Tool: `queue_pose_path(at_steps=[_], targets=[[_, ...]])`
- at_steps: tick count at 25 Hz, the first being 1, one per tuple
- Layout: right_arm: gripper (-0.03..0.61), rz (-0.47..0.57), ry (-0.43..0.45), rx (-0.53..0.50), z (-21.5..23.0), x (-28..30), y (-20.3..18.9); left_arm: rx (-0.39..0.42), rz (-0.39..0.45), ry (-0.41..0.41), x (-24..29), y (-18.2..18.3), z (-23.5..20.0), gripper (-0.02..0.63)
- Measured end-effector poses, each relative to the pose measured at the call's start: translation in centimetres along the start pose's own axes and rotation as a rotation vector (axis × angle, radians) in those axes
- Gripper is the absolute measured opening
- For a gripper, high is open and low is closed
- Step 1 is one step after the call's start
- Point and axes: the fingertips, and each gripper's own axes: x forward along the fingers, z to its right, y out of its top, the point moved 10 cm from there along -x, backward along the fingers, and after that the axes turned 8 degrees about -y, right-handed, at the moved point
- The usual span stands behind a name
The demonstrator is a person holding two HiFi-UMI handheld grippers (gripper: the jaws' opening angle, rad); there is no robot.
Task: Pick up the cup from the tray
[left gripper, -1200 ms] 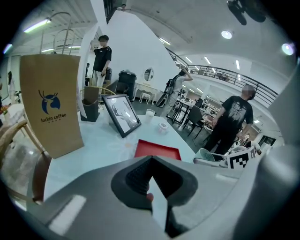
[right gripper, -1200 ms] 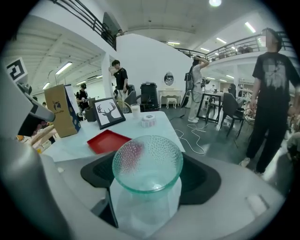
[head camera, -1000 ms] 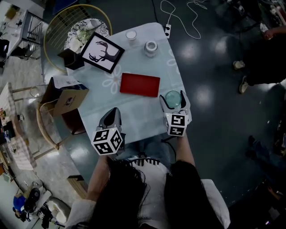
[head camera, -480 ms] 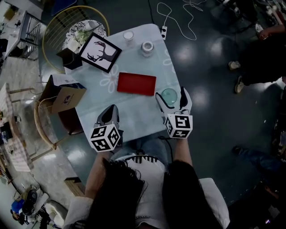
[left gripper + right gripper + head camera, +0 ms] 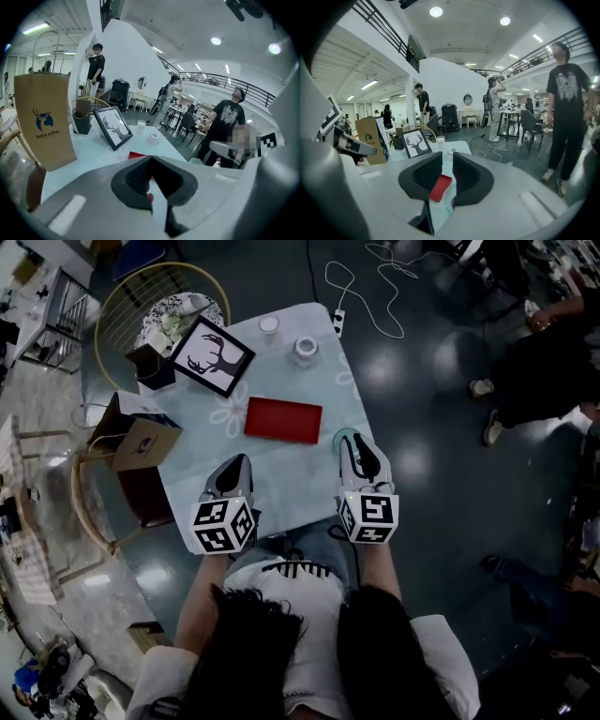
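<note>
A pale green translucent cup (image 5: 343, 436) stands on the light table (image 5: 281, 479) near its right edge, right of the empty red tray (image 5: 282, 420). Only its rim shows, beside my right gripper (image 5: 359, 440), which hovers over it. In the right gripper view the right gripper (image 5: 447, 157) has its jaws drawn almost together. The slit between them shows the tray (image 5: 440, 187) and a greenish cup edge (image 5: 448, 202) below. My left gripper (image 5: 236, 463) rests near the table's front edge, shut and empty. Its tips meet in the left gripper view (image 5: 151, 161).
A framed deer picture (image 5: 212, 356) and two small white containers (image 5: 269, 324) (image 5: 306, 350) stand at the table's far end. A paper bag (image 5: 141, 442) and a wire chair (image 5: 159, 296) stand left. A cable (image 5: 366, 296) and a person's feet (image 5: 483, 387) are right.
The right gripper's jaws stood wide open on either side of the cup; now they are nearly together and the gripper sits higher, covering most of the cup. The left gripper has stayed put.
</note>
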Motion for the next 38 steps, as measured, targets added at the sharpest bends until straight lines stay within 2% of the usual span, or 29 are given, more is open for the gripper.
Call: queue_pose_path(at_steps=[2,3,7,11,17,38], targets=[[0.036,0.003,0.006,0.006,-0.4,-0.4,0.2,0.006,0.015,-0.008,-0.1,0.3,0.2,0.000],[0.026,0.004,0.014,0.007,-0.6,-0.6,0.4,0.007,0.022,-0.011,-0.1,0.5,0.3,0.000],[0.026,-0.008,0.038,-0.002,-1.3,-1.1,0.8,0.017,0.041,-0.021,-0.2,0.9,0.7,0.000],[0.025,-0.017,0.053,0.033,-2.0,-1.5,0.8,0.029,0.047,-0.024,-0.4,0.9,1.0,0.000],[0.025,-0.066,0.053,-0.044,-3.2,-1.6,0.6,0.048,0.057,-0.032,-0.7,0.7,1.7,0.000],[0.025,-0.082,0.067,-0.068,-4.4,-1.1,0.4,0.085,0.075,-0.041,-0.5,1.7,1.3,0.000]])
